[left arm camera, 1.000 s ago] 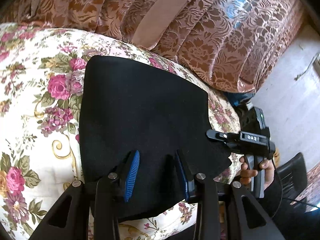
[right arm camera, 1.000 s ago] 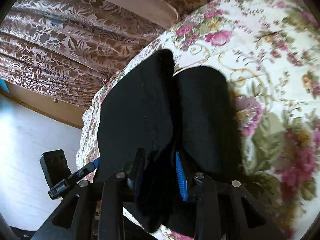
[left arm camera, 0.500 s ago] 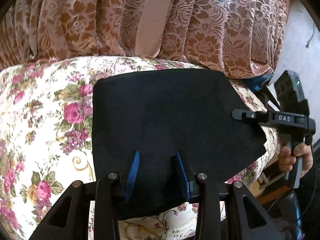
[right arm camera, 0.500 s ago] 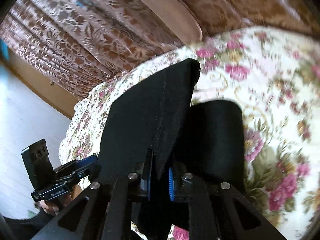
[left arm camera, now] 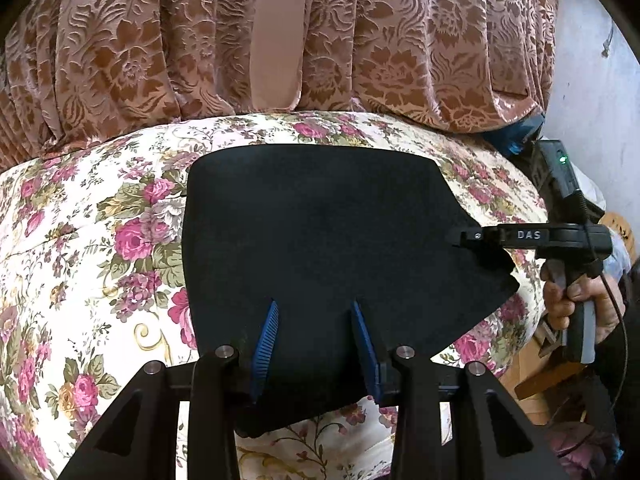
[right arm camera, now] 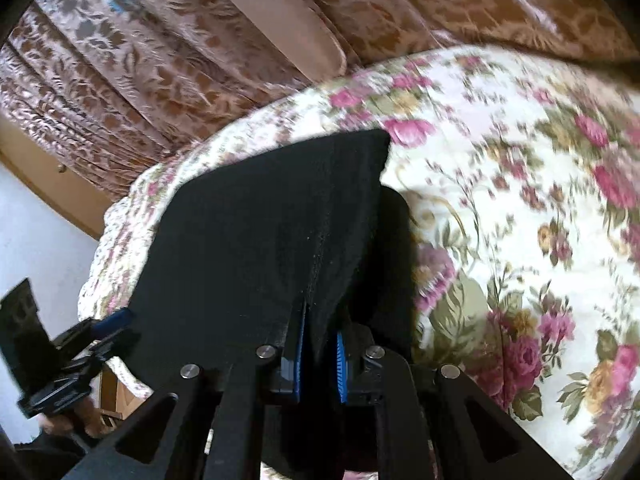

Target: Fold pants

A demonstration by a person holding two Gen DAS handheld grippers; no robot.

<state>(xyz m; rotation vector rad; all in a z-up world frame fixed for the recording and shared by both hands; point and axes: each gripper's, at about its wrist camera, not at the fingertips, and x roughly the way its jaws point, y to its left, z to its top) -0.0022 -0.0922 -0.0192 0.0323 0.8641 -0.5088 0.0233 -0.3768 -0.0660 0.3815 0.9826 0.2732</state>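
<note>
Black pants (left arm camera: 320,232) flat beneath the wide left claw (left arm camera: 316,344), one edge pinched in the right claw (right arm camera: 320,356).

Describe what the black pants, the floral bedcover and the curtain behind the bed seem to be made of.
Black pants: matte, likely soft knit or fleece; no sheen, limp drape.
Floral bedcover: probably printed cotton, slightly puffy, perhaps quilted.
Curtain: brown-pink woven jacquard or brocade, judging by raised glossy flower patterns.

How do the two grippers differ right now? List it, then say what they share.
The left gripper has its jaws spread apart over the black pants; the right gripper has its jaws pinched on a pants edge. The left grips no fabric; the right holds a lifted layer. Shared: black frames, blue ribbed pads, both at the pants on the floral bedcover.
</note>
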